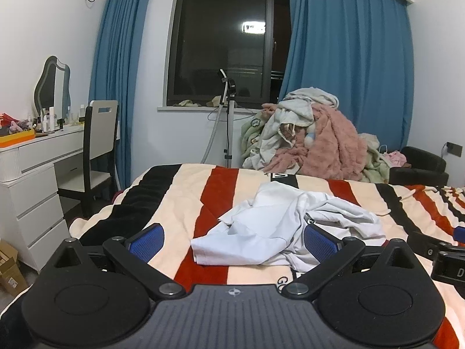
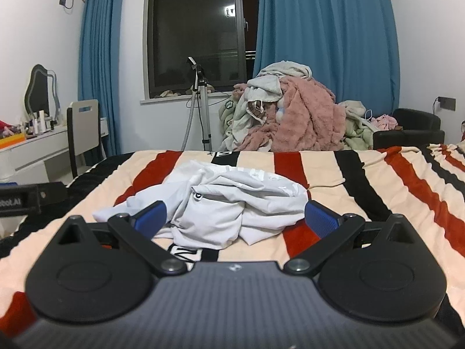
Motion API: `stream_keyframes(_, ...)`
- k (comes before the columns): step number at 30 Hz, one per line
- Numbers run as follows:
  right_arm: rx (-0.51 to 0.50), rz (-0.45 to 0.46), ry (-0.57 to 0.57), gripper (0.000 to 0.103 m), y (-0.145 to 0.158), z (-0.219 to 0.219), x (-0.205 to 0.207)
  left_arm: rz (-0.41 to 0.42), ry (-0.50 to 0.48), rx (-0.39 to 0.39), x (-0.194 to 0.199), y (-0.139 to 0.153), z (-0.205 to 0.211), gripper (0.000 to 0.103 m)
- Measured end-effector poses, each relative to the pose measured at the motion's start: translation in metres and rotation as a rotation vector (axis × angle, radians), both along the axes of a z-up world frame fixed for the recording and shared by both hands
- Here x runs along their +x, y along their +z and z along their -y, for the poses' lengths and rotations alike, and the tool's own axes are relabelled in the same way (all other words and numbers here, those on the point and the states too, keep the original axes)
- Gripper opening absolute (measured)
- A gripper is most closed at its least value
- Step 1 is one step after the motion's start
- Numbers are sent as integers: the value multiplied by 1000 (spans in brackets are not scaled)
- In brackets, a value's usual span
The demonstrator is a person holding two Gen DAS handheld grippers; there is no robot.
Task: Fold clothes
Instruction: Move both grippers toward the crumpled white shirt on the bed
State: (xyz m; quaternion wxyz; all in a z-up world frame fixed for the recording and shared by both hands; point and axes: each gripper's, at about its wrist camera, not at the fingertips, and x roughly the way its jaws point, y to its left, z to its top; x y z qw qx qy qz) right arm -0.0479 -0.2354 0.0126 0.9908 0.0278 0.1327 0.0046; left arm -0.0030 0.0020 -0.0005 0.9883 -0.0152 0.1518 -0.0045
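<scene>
Bed (image 1: 180, 192) fills the lower half of both views, covered by a cream blanket with red and black stripes. Behind it, blue curtains (image 1: 348, 58) flank a dark window (image 1: 221, 37). Big pile (image 1: 314, 133) of pink, grey and green laundry sits past the far edge of the bed, black armchair (image 1: 418, 165) to its right. White bench (image 1: 37, 157) with mirror and bottles at far left, chair (image 1: 98, 139) pushed up to it; a stand (image 1: 229, 122) with hose is under the window. White garment (image 1: 284, 224) lies crumpled on the blanket, mid-bed, unfolded, just ahead of both tools. Left tool (image 1: 234, 240) spread wide, blue pads apart, nothing gripped; its right pad overlaps the garment edge in view, contact unclear. Right tool (image 2: 235, 218) also spread wide, empty, garment seen between its pads. Part of the right tool shows at the right edge of the left view.
</scene>
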Motion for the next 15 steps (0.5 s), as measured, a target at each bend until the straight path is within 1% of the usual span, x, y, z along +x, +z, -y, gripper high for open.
stream_keyframes(6, -5, 8, -4, 103, -3, -2, 0, 31, -9, -5, -11, -2, -7, 103)
stream_keyframes(8, -4, 10, -4, 103, -3, -2, -1, -3, -7, 19, -2, 2, 3, 103)
stream_keyframes(10, 1, 8, -2, 103, 0, 0, -3, -18, -7, 18, 1, -1, 4, 103)
stream_keyframes(15, -2, 7, 3, 103, 0, -1, -5, -24, -11, 22, 0, -2, 5, 103)
